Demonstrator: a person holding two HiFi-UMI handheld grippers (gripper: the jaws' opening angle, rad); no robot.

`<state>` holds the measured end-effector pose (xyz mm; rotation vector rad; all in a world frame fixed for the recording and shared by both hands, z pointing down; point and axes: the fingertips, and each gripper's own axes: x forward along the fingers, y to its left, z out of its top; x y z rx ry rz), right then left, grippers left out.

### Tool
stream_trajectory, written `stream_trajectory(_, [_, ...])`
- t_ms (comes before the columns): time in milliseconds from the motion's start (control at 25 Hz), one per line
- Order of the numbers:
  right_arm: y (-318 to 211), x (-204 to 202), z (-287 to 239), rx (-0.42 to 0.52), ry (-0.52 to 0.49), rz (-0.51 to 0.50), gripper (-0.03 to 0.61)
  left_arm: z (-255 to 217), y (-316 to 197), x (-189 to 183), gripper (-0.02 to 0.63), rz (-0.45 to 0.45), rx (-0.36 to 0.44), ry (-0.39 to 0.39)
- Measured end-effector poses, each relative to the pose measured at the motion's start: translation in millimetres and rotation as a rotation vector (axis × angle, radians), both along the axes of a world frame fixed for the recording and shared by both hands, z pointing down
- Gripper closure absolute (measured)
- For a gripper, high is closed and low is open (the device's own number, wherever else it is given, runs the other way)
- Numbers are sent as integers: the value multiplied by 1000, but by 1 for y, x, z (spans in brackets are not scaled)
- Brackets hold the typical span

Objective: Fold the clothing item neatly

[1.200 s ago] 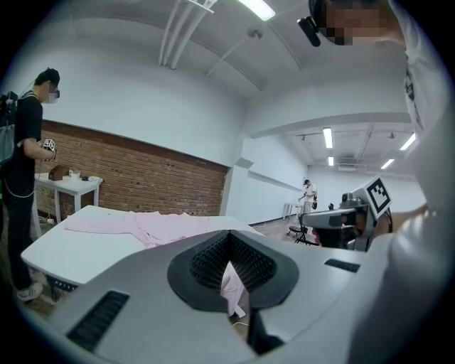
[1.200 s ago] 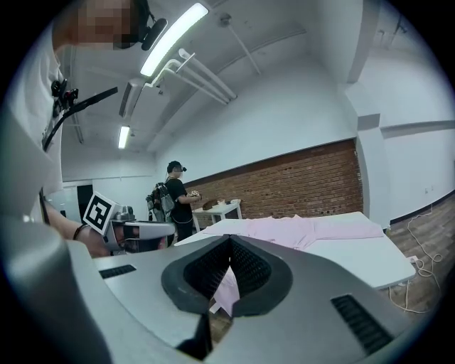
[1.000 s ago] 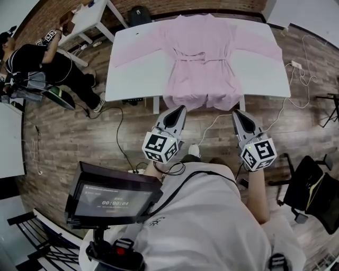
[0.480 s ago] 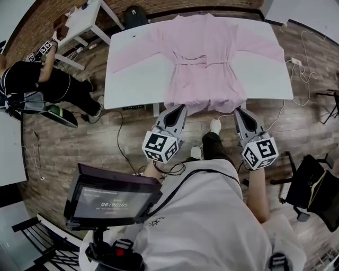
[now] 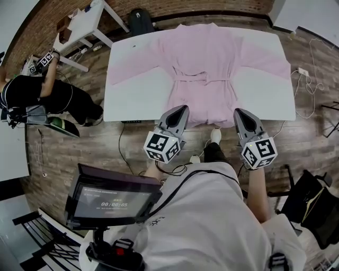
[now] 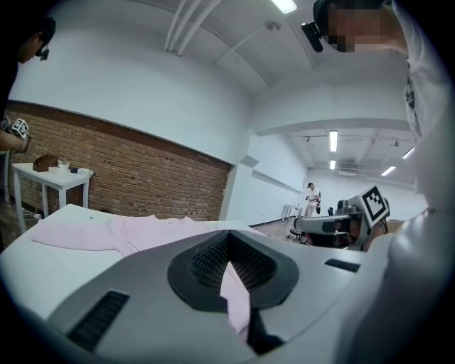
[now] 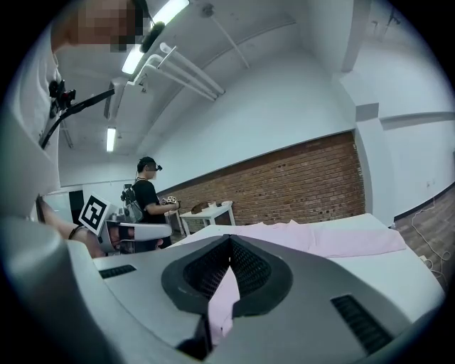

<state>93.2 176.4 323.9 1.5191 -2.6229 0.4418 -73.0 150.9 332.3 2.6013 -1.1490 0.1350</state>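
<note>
While the pink robe point(image 5: 204, 58) lies spread flat on the white bench point(image 5: 132, 79), collar at the far edge and sleeves stretched out to either side, its hem droops slightly over the near edge. A belt point(image 5: 204, 78) crosses its waist. The left tool point(image 5: 181, 109) and the right tool point(image 5: 239, 112) point toward that hem, one near each lower corner, and each has its jaws pressed together. A sliver of pink shows through the slit below each pair of pads, but whether the tips touch the cloth cannot be told. A person in black point(image 5: 47, 95) crouches on the wooden floor to the left, near a small white side table point(image 5: 87, 16). A dark screen point(image 5: 111, 198) sits below the left tool.
</note>
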Motion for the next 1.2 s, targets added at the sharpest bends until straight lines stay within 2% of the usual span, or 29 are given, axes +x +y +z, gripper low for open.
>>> stream_trajectory(360, [-79, 19, 18, -21, 24, -81, 577, 5, -73, 64, 612, 37, -5, -24])
stream_trajectory(640, [-129, 38, 26, -29, 15, -72, 577, 3, -98, 129, 612, 127, -20, -12])
stream_trajectory(960, [-176, 82, 30, -31, 36, 14, 577, 2, -103, 196, 612, 280, -55, 21])
stream_trajectory(1200, [-199, 121, 43, -59, 28, 157, 577, 8, -99, 238, 612, 452, -69, 13])
